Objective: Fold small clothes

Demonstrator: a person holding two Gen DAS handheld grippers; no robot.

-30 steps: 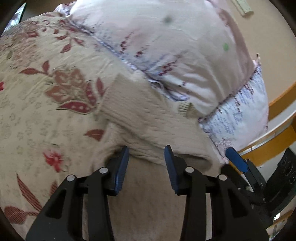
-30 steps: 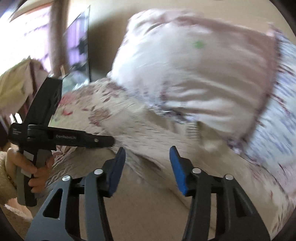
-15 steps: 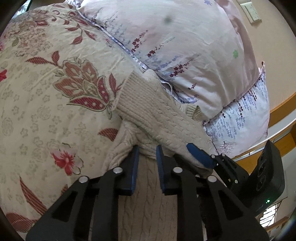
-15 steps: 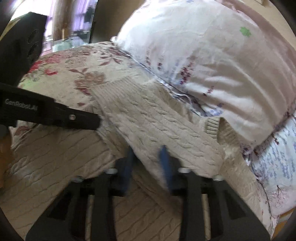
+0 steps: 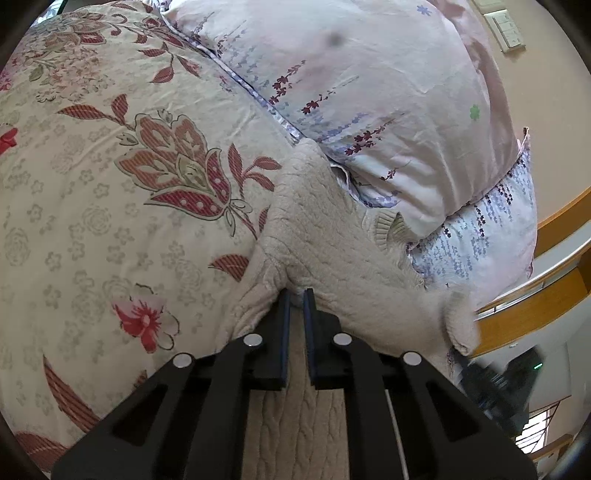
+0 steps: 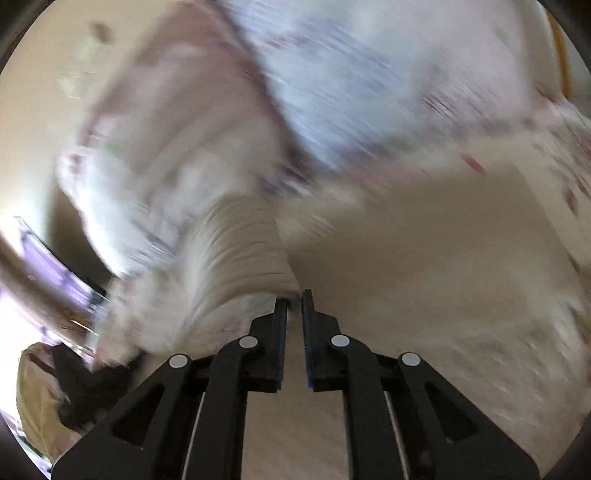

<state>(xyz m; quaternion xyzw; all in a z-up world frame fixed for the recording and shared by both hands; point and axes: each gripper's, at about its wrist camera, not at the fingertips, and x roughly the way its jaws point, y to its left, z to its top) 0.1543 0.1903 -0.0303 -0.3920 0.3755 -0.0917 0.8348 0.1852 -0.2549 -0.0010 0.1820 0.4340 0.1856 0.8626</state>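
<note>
On my left wrist view, the left tool [image 5: 295,295] has its blue-padded fingers [image 5: 283,332] drawn almost together, pinching a ridge of the cream cable-knit sweater [image 5: 332,251] at a fold where a sleeve or side panel meets the body. The sweater lies on the bed over a cream floral-print bedspread with red flowers [image 5: 122,206], its far end running up against a pale pink pillow with small purple sprigs [image 5: 369,85]; a second, bluish-white pillow [image 5: 491,236] sits beneath that one, to the right. A ribbed edge of the knit shows near the pillows. At the lower right I can see a blurred dark shape that I take for the right tool [image 5: 495,384], at the sweater's lifted right edge, with an orange wooden bed frame [image 5: 535,306] behind it and a white wall switch [image 5: 508,27] at the top right. On my right wrist view everything is heavily motion-blurred. The right tool [image 6: 294,297] shows only a narrow gap between its fingers [image 6: 281,332], and the ribbed cream knit [image 6: 243,251] bunches right at the tips, so it appears to grip the fabric. Blurred pillow cloth [image 6: 351,74] fills the upper frame.
</note>
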